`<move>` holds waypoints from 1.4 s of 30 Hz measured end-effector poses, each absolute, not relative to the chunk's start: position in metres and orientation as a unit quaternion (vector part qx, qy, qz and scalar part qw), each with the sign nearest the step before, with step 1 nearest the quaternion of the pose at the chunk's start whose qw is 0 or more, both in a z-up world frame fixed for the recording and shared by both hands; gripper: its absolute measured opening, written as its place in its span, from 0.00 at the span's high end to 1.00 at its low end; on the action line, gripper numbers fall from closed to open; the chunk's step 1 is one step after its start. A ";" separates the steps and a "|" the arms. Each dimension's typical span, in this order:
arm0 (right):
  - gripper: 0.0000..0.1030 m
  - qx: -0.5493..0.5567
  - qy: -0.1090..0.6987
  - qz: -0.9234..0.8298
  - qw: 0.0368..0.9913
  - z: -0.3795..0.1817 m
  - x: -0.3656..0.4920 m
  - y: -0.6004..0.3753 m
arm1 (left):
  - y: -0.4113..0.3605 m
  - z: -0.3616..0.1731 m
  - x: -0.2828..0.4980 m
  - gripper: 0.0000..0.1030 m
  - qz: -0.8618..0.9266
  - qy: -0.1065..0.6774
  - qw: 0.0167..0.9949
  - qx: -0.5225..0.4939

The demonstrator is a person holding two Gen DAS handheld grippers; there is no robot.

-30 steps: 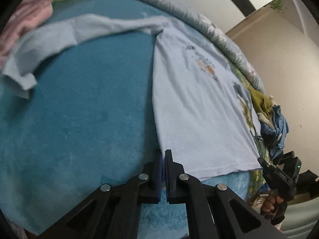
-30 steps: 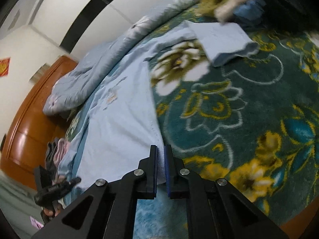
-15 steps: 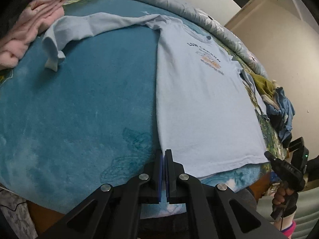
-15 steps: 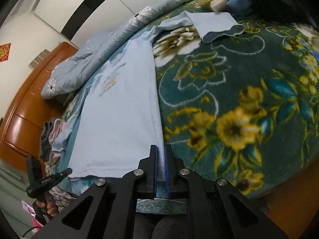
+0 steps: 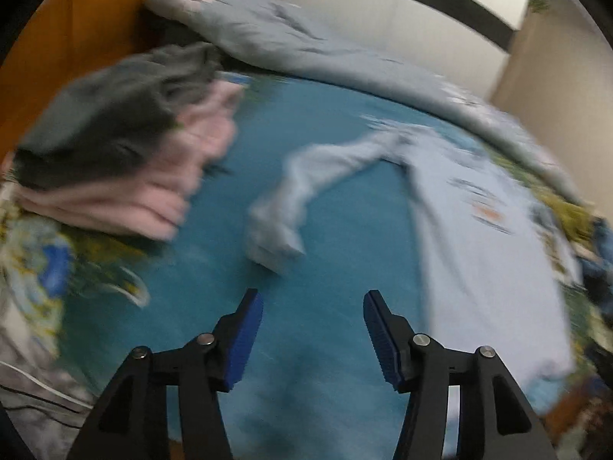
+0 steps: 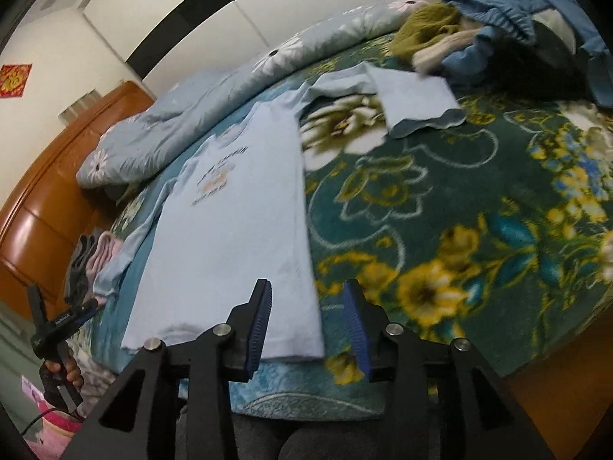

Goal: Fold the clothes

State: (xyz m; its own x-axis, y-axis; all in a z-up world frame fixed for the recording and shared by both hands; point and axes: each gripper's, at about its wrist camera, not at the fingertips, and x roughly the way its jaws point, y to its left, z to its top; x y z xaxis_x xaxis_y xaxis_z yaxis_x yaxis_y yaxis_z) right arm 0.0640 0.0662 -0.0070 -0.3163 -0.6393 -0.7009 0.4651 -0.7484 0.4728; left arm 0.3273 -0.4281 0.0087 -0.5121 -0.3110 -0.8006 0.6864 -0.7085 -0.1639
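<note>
A light blue long-sleeved shirt (image 6: pixel 237 222) with a small print on the chest lies flat on the bed, hem toward me. It also shows in the left wrist view (image 5: pixel 486 253), blurred, with one sleeve (image 5: pixel 306 180) bunched out to the left. My right gripper (image 6: pixel 308 314) is open and empty just above the hem's right corner. My left gripper (image 5: pixel 312 326) is open and empty above the blue blanket (image 5: pixel 345 230), left of the shirt's body and short of the sleeve cuff. The other sleeve (image 6: pixel 413 99) lies spread to the right.
Folded pink and grey clothes (image 5: pixel 145 161) are stacked at the left. A pile of unfolded clothes (image 6: pixel 498 19) sits at the far right. A flowered quilt (image 6: pixel 214 115) is rolled along the back by the wooden headboard (image 6: pixel 46 191). The bed's front edge is just under both grippers.
Both grippers have let go of the shirt's hem and opened. The left gripper has swung left toward the sleeve and clothes stack; its view is blurred by motion.
</note>
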 end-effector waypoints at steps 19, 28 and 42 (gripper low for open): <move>0.61 0.495 -0.110 -0.784 0.358 -0.035 0.031 0.051 | -0.575 0.185 0.269 0.97 -0.856 0.394 0.207 0.264; 0.61 0.490 -0.130 -0.778 0.371 -0.037 0.020 0.049 | -0.514 0.225 0.117 0.97 -0.861 0.378 0.072 0.331; 0.61 0.488 -0.140 -0.776 0.374 -0.037 0.014 0.069 | -0.308 0.058 -0.142 0.97 -0.805 0.248 -0.007 0.539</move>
State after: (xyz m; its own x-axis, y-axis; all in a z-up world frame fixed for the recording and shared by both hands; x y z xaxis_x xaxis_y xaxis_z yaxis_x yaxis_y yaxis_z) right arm 0.0139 0.0691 -0.0374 -0.2445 -0.7168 -0.6530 0.4435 -0.6816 0.5820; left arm -0.1425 -0.3081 0.0580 -0.4184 0.2790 -0.8644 0.2565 -0.8766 -0.4071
